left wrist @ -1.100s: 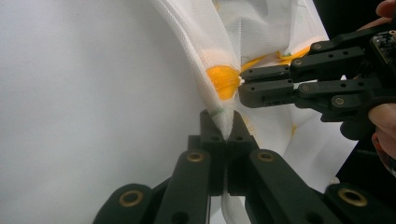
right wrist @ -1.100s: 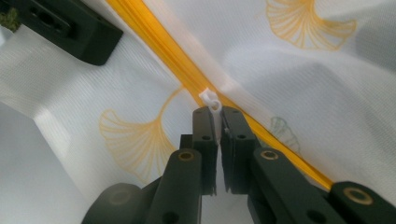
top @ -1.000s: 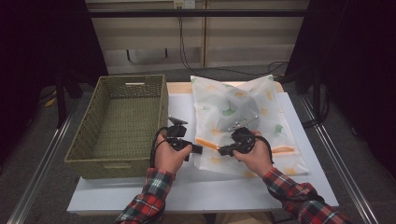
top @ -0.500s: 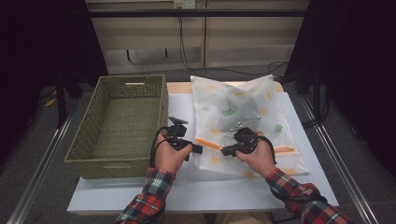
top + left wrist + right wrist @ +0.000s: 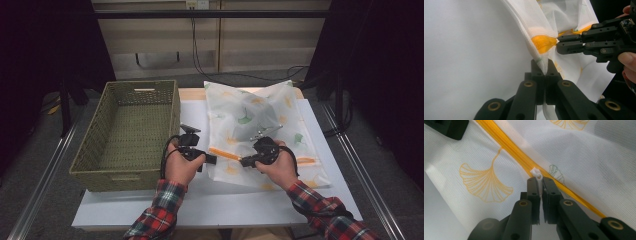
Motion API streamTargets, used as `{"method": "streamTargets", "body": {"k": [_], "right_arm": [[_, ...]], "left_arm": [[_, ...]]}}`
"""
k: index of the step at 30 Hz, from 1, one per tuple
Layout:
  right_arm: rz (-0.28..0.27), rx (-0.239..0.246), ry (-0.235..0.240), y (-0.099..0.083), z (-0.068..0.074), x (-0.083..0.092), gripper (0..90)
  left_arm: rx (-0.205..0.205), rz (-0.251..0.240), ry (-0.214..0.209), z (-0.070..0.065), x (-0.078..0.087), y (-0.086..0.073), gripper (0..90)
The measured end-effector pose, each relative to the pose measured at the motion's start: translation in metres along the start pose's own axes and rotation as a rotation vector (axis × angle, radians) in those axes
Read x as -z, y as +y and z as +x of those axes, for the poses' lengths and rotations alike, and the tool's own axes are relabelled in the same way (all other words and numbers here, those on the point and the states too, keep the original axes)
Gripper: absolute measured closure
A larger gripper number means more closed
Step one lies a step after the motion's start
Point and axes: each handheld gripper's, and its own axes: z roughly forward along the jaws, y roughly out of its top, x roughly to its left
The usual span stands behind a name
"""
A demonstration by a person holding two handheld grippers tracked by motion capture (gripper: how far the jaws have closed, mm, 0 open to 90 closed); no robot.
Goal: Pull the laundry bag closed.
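Here, both grippers are on the white mesh laundry bag [image 5: 260, 125], which lies flat on the white table [image 5: 200, 205], just right of the empty wicker basket [image 5: 125, 135].

Left gripper [image 5: 545, 68]: jaws closed tight on a pinched fold of mesh at the bag's near edge, just below the end of the orange zipper [image 5: 524, 161]. Seen from above, this gripper [image 5: 210, 159] sits at the bag's left front corner.

Right gripper [image 5: 539, 182]: jaws all but closed on the small white zipper pull [image 5: 536, 173], only its tip showing above them. From above, the gripper [image 5: 244, 161] faces the left one, tips near each other.

Judgement: the work in hand looks like running the zipper along while the left gripper anchors the cloth.

Risks from here:
- Pull tab is tiny and smooth; grip is on very little of it. A pull off the zipper's line could slip it out of the jaws.
- Left hold is on loose mesh, not on the zipper tape. If the mesh stretches or slides, the bag travels with the slider and the zipper does not run.
- Cloth is bunched at the zipper end in the left gripper view; slack mesh may be drawn into the slider and jam it.
- Something lumpy inside tents the bag; it may shift and drag the zipper line crooked.
- Tips so near may knock together.
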Motion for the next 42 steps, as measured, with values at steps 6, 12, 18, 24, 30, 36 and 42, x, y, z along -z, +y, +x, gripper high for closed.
{"method": "streamTargets", "body": {"k": [6,12,18,24,30,36,42], "right_arm": [[0.012,-0.017,-0.023,-0.002,-0.002,0.002,85.8],[0.006,-0.016,-0.027,-0.005,-0.006,0.006,85.8],[0.011,-0.031,-0.031,-0.007,-0.006,0.007,85.8],[-0.003,-0.022,-0.020,-0.008,-0.008,0.007,85.8],[0.012,-0.033,-0.043,-0.009,-0.008,0.009,85.8],[-0.001,-0.033,-0.037,-0.013,-0.014,0.010,85.8],[0.006,-0.041,-0.045,-0.012,-0.014,0.012,85.8]], "left_arm": [[0.009,-0.001,0.001,0.000,0.001,0.000,89.3],[-0.005,0.008,0.001,0.001,0.000,0.000,89.3],[-0.009,0.011,0.003,0.001,0.001,0.001,89.3],[0.016,0.007,-0.006,0.000,0.000,0.001,89.3],[0.003,0.011,0.001,0.001,0.001,0.002,89.3],[0.013,0.010,-0.001,0.001,0.000,0.001,89.3],[0.013,0.008,-0.001,0.000,0.001,0.002,89.3]]}}
